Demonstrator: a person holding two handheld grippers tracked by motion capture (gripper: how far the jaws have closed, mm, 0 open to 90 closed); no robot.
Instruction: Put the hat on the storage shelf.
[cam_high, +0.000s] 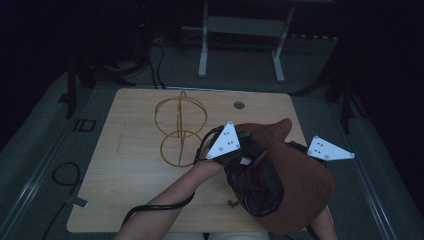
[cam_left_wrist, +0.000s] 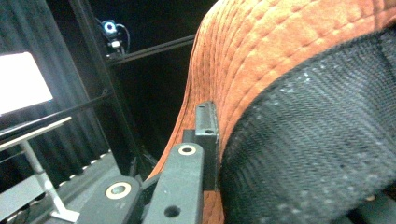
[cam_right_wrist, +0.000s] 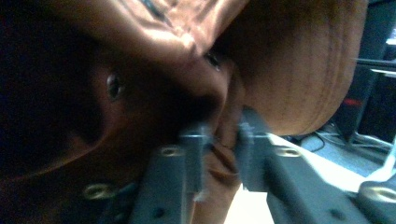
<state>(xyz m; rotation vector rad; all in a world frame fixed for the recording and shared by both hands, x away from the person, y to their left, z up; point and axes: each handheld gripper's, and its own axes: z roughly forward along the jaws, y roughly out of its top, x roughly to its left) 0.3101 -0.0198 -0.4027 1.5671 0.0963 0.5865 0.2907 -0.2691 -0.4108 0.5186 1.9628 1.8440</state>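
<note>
Both grippers carry a rust-brown brimmed hat (cam_high: 295, 185) above the worktop (cam_high: 125, 185), at about five o'clock from the worktop's middle, turned so its dark mesh lining (cam_high: 255, 185) faces up toward the high view. The left gripper (cam_high: 235, 157) has its fingers (cam_left_wrist: 206, 135) clenched on the brim's edge, the stitched suede rising just beside the black finger in the left gripper view. The right gripper (cam_right_wrist: 219, 140) has its fingers clamped on a fold of the brown fabric near the hat's inside; that picture is blurred, so exactly which part is pinched is hard to say. The work in hand looks like settling the hat onto the golden wire stand (cam_high: 180, 132), which sits at about ten o'clock from the hat. To do it well, I would keep both grips even so the soft brim does not twist, turn the crown opening down and lower it centred over the stand's top ring. The hat is limp, with rows of parallel stitching on a napped brim and a coarse woven liner. The stand is thin round wire bent into hoops, light and likely to slide or tip if nudged sideways.
</note>
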